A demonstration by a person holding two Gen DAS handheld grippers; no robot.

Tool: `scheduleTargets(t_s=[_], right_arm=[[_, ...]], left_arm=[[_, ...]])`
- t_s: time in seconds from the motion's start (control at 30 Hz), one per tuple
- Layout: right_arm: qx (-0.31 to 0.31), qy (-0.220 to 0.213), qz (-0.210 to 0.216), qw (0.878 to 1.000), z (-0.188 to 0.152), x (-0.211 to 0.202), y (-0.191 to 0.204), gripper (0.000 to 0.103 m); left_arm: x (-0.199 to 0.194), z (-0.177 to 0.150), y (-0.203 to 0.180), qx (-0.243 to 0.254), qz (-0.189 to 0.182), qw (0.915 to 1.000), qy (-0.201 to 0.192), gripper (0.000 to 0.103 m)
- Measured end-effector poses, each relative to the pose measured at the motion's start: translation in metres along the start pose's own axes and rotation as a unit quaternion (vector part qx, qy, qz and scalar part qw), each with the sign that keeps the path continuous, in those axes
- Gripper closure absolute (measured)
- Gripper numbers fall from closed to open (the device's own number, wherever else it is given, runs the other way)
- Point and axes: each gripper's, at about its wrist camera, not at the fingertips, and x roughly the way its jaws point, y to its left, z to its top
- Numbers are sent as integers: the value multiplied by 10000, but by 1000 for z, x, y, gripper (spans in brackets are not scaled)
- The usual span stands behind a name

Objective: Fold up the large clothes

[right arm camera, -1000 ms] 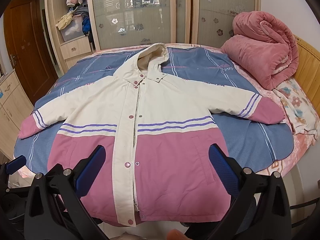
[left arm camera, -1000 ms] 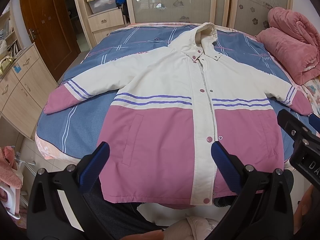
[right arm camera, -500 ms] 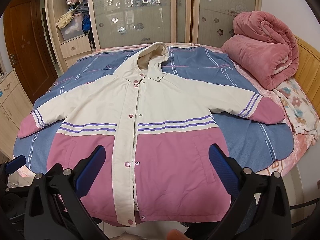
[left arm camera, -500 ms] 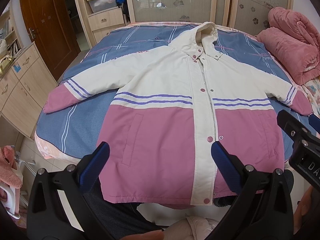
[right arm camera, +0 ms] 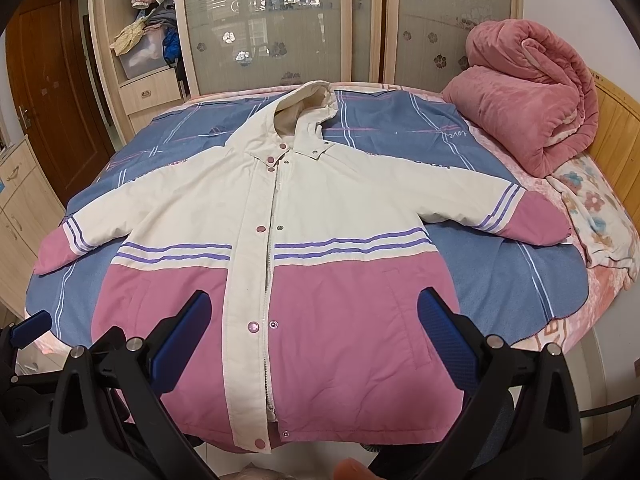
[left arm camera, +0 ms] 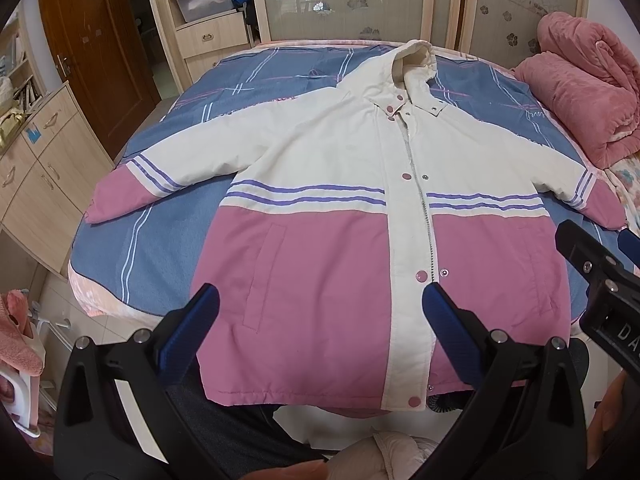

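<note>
A large hooded jacket, cream on top and pink below with purple stripes, lies flat and face up on the bed, sleeves spread, hood at the far end. It also shows in the right wrist view. My left gripper is open and empty, held above the jacket's hem on its left half. My right gripper is open and empty above the hem's right half. The right gripper's body shows at the left wrist view's right edge.
The bed has a blue striped cover. A rolled pink blanket and a floral pillow lie at the right. Wardrobe doors stand behind, drawers and a wooden door at the left.
</note>
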Motion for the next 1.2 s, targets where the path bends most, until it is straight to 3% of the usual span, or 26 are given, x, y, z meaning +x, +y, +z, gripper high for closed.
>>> scheduleTargets(t_s=[0.9, 1.07, 1.13, 1.2], right_arm=[[-5, 158, -110, 9998, 11, 33, -9, 1], [138, -46, -395, 9991, 28, 60, -33, 1], [503, -245, -807, 9952, 42, 89, -62, 1], [961, -8, -834, 9919, 53, 127, -99, 1]], left_arm=[[35, 6, -6, 111, 59, 9996, 236, 2], [57, 11, -14, 152, 89, 9996, 201, 2], [68, 16, -20, 173, 41, 9998, -1, 2], [83, 19, -28, 198, -75, 9998, -13, 2]])
